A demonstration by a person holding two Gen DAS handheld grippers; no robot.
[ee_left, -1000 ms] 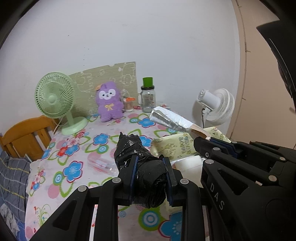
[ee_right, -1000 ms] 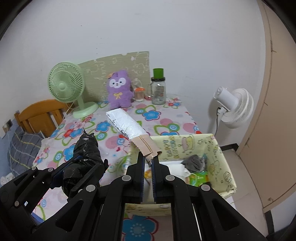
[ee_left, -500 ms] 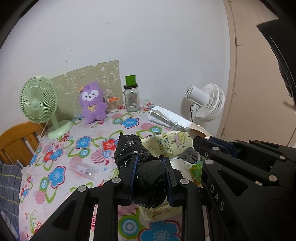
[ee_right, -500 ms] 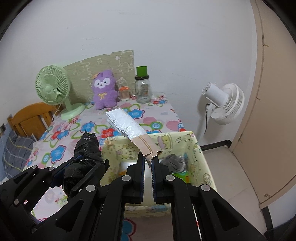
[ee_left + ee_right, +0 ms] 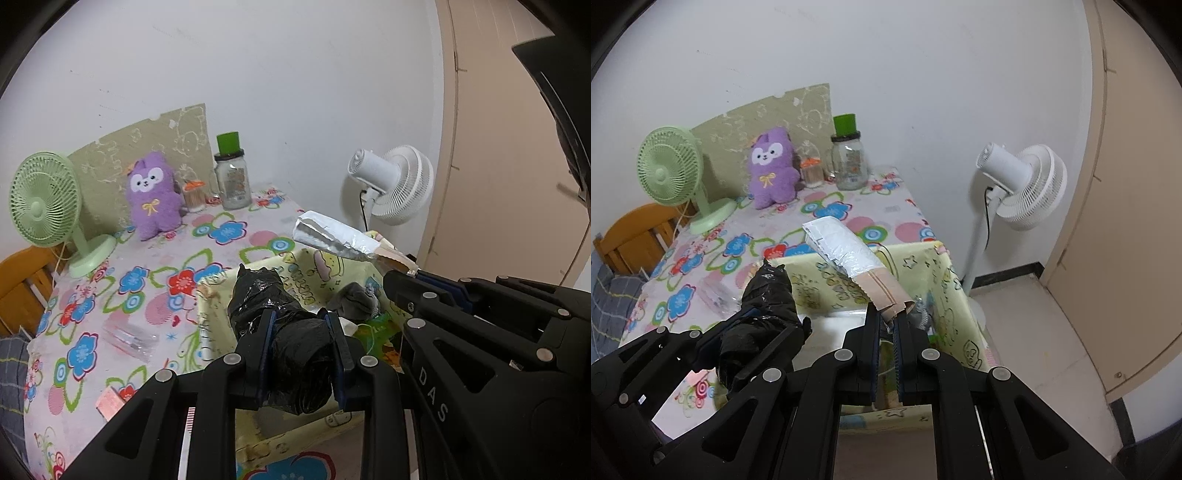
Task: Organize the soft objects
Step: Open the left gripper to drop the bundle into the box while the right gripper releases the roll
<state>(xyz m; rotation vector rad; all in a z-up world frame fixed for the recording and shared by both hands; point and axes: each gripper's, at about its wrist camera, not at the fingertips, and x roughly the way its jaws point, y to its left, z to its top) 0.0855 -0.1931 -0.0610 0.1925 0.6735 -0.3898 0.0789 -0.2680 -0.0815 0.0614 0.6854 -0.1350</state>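
Note:
My left gripper (image 5: 300, 325) is shut on a crumpled black plastic bundle (image 5: 277, 325), held above the near left part of a yellow cartoon-print fabric bin (image 5: 295, 266). The same bundle (image 5: 764, 306) shows at the left of the right wrist view. My right gripper (image 5: 886, 319) is shut on the brown paper end of a silver foil-wrapped roll (image 5: 842, 251), which slants up over the bin (image 5: 945, 295). In the left wrist view the roll (image 5: 332, 236) juts out above the bin's far side. A grey cloth (image 5: 354, 299) and white and green items lie inside the bin.
A floral tablecloth (image 5: 110, 295) covers the table. At its back stand a green desk fan (image 5: 44, 199), a purple plush toy (image 5: 153, 195), a small jar and a green-capped bottle (image 5: 231, 173). A clear plastic packet (image 5: 129, 338) lies on the cloth. A white fan (image 5: 1019, 184) stands on the floor right.
Both grippers, still holding their objects, have moved right and a little down, from above the tablecloth to above the yellow bin. The bin's inside has come more into view.

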